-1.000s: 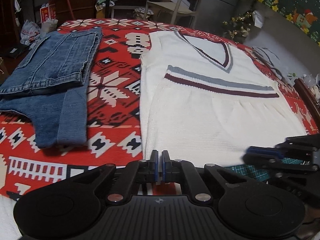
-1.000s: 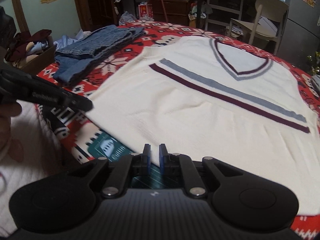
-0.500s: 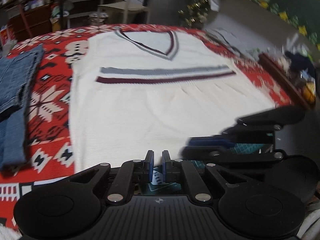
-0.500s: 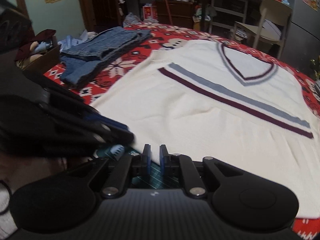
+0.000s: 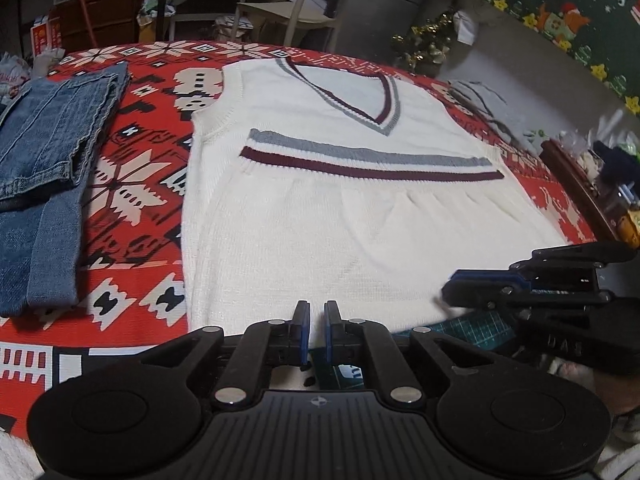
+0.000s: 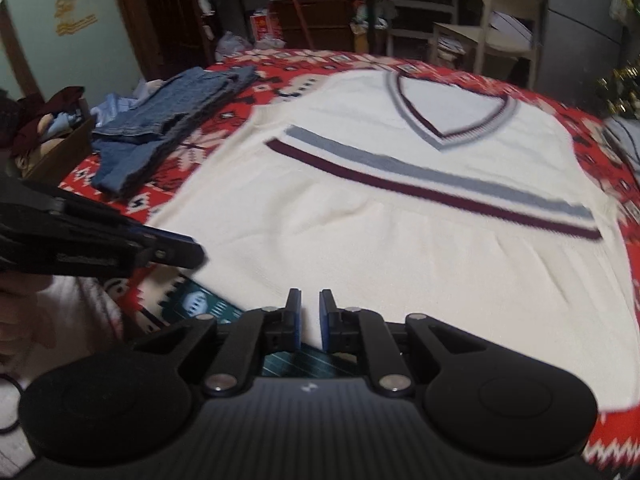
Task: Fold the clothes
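Note:
A cream knit vest (image 5: 340, 208) with a V-neck and grey and maroon chest stripes lies flat, front up, on a red patterned tablecloth (image 5: 132, 200). My left gripper (image 5: 316, 308) hovers at the vest's near hem, left of centre, jaws nearly together with nothing between them. My right gripper (image 6: 310, 296) sits at the same hem further right, also narrow and empty over the vest (image 6: 400, 240). Each gripper shows side-on in the other's view: the right gripper (image 5: 448, 290) and the left gripper (image 6: 196, 252).
Folded blue jeans (image 5: 48, 152) lie left of the vest, also seen in the right wrist view as jeans (image 6: 168, 128). A green cutting mat (image 5: 476, 326) peeks out under the near hem. A chair (image 5: 304, 4), shelves and clutter stand behind the table.
The left gripper swung right across the hem in front of the right gripper, then came back left. The right gripper stayed at the hem. The vest has not moved.

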`<state>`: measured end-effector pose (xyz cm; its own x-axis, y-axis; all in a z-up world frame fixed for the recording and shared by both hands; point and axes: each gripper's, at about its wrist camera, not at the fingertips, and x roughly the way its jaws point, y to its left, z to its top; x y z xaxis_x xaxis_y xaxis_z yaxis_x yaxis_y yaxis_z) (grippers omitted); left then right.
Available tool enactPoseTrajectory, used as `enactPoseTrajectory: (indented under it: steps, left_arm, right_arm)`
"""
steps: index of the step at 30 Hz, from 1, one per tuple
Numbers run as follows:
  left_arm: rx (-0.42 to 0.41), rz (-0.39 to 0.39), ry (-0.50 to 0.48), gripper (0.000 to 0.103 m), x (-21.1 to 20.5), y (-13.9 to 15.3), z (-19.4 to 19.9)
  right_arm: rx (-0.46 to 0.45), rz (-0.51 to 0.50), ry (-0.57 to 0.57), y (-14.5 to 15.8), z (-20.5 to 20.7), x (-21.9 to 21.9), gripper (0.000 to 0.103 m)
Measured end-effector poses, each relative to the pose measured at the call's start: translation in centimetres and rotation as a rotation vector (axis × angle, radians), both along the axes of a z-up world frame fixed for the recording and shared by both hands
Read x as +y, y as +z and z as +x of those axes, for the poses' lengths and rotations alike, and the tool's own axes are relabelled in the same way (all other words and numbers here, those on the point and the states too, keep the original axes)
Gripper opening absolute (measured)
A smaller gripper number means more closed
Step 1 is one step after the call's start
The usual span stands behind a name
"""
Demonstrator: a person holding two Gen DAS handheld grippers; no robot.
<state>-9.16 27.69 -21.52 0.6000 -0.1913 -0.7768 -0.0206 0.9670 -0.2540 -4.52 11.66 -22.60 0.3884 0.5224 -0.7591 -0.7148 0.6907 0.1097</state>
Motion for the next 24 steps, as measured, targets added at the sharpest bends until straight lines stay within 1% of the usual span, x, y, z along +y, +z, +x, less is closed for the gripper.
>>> enactPoseTrajectory:
  steps: [3, 7, 11, 17, 18, 19, 21, 24]
  left_arm:
    - [0.000, -0.009, 0.018, 0.006, 0.3, -0.1, 0.0]
    - [0.001, -0.025, 0.041, 0.006, 1.0, -0.2, 0.0]
    - [-0.002, -0.045, 0.057, 0.006, 1.7, -0.3, -0.1]
    - [-0.011, -0.060, 0.050, 0.006, 1.9, -0.4, 0.0]
    - [-0.012, -0.061, 0.049, 0.006, 1.9, -0.4, 0.0]
    - [-0.012, -0.064, 0.048, 0.006, 1.9, -0.4, 0.0]
    - [-0.013, -0.072, 0.047, 0.006, 2.1, -0.5, 0.0]
    - [-0.015, -0.085, 0.052, 0.006, 2.3, -0.5, -0.1]
  right_arm:
    - [-0.030, 0.000, 0.068, 0.1, -0.6, 2.7, 0.009]
    - [-0.001, -0.013, 0.111, -0.6, 0.1, 5.7, 0.009]
    - [-0.004, -0.028, 0.107, -1.0, 1.6, 6.9, 0.008]
    - [-0.013, -0.036, 0.048, -1.1, 4.4, 7.8, 0.006]
    - [-0.014, -0.037, 0.038, -1.1, 4.9, 8.0, 0.007]
    - [-0.016, -0.038, 0.028, -1.1, 5.3, 8.1, 0.009]
    - [-0.016, -0.041, 0.010, -1.1, 6.2, 8.4, 0.009]
    - [-0.008, -0.046, 0.025, -1.2, 5.3, 8.5, 0.009]
